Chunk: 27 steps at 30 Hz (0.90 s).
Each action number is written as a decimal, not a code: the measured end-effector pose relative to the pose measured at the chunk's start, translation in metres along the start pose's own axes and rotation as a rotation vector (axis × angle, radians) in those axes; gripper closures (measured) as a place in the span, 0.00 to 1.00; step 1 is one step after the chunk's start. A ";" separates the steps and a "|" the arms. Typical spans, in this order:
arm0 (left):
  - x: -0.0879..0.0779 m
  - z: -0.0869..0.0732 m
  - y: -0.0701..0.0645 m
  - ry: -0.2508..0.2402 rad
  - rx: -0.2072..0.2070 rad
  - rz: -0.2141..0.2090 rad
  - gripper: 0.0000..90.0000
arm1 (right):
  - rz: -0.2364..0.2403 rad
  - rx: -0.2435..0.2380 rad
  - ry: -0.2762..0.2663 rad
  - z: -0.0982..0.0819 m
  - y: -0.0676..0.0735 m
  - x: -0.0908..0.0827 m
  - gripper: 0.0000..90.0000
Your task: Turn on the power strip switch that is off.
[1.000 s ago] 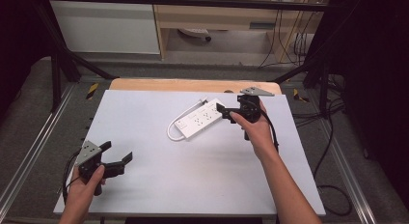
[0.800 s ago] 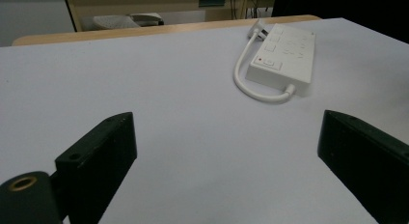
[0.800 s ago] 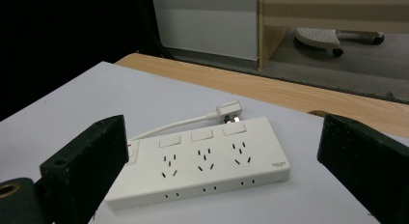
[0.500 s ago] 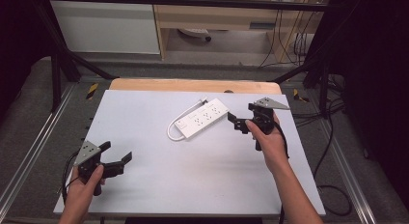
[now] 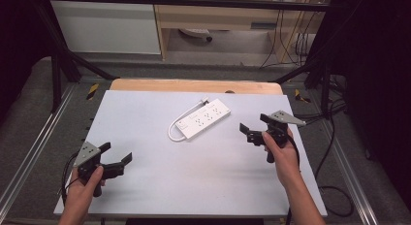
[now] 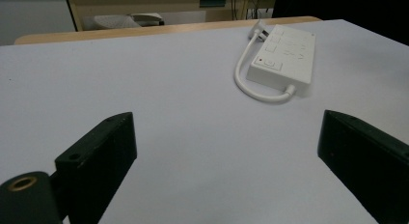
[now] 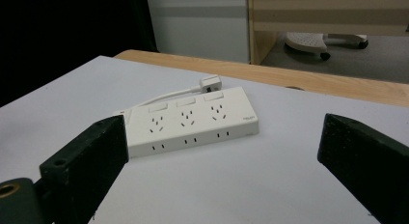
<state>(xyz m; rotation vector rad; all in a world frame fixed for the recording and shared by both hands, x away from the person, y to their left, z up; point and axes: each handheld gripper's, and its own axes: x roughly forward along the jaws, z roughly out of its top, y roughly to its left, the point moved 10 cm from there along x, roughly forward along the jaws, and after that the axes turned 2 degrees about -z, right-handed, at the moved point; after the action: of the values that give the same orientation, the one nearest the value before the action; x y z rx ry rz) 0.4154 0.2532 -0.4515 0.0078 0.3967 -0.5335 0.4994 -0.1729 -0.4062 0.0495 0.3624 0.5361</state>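
While the white table carries just one item, a white power strip lying flat on its far half, nothing yet appears to have been gripped, so the work looks to be at its opening or at a pause with the strip let alone. That strip sits at a slant, its short cable looping round from the near-left end to a plug resting just beside its far edge; in the right gripper view its three socket rows face up and nothing is plugged in.

Nearest to it is the right gripper, held above the table a little to the strip's right, jaws spread wide and empty, aimed toward it. Well apart, at the near-left corner, the left gripper also stands wide open with nothing between its jaws, facing the strip across bare table.

Judging from this, every handling step is left: closing in, grasping the strip or its plug, and whatever follows.
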 end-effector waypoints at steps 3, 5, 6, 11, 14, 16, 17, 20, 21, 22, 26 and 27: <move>0.000 0.001 0.000 -0.005 -0.003 -0.002 0.07 | -0.006 -0.002 0.001 -0.007 -0.004 -0.007 0.05; 0.000 0.001 0.000 -0.006 -0.003 -0.002 0.07 | -0.013 -0.004 0.000 -0.013 -0.007 -0.013 0.05; 0.000 0.001 -0.001 -0.006 -0.003 -0.003 0.07 | -0.017 -0.001 -0.002 -0.015 -0.008 -0.015 0.06; -0.001 0.001 -0.003 -0.006 -0.003 -0.008 0.07 | -0.040 -0.017 0.011 -0.032 -0.015 -0.024 0.06; -0.002 0.001 -0.004 -0.004 -0.001 -0.011 0.07 | -0.055 -0.033 0.025 -0.044 -0.018 -0.029 0.06; -0.003 0.001 -0.004 -0.003 0.002 -0.012 0.07 | -0.063 -0.037 0.037 -0.053 -0.020 -0.033 0.06; -0.003 0.001 -0.005 -0.002 0.003 -0.014 0.07 | -0.064 -0.039 0.044 -0.057 -0.021 -0.034 0.06; -0.003 0.000 -0.005 -0.002 0.001 -0.013 0.07 | -0.066 -0.044 0.068 -0.070 -0.022 -0.038 0.05; -0.003 0.000 -0.005 -0.003 0.000 -0.012 0.07 | -0.067 -0.040 0.074 -0.073 -0.022 -0.040 0.05; -0.003 0.001 -0.005 -0.002 0.002 -0.012 0.07 | -0.067 -0.038 0.078 -0.077 -0.022 -0.041 0.05; -0.003 0.000 -0.005 -0.001 0.001 -0.012 0.07 | -0.074 -0.041 0.111 -0.091 -0.023 -0.043 0.05; -0.003 0.000 -0.006 -0.001 0.000 -0.014 0.07 | -0.077 -0.041 0.120 -0.095 -0.023 -0.044 0.05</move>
<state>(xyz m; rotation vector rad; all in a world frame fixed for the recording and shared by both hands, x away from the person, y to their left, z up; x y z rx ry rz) 0.4103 0.2496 -0.4496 0.0053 0.3959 -0.5470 0.4429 -0.2196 -0.4838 -0.0361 0.4680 0.4713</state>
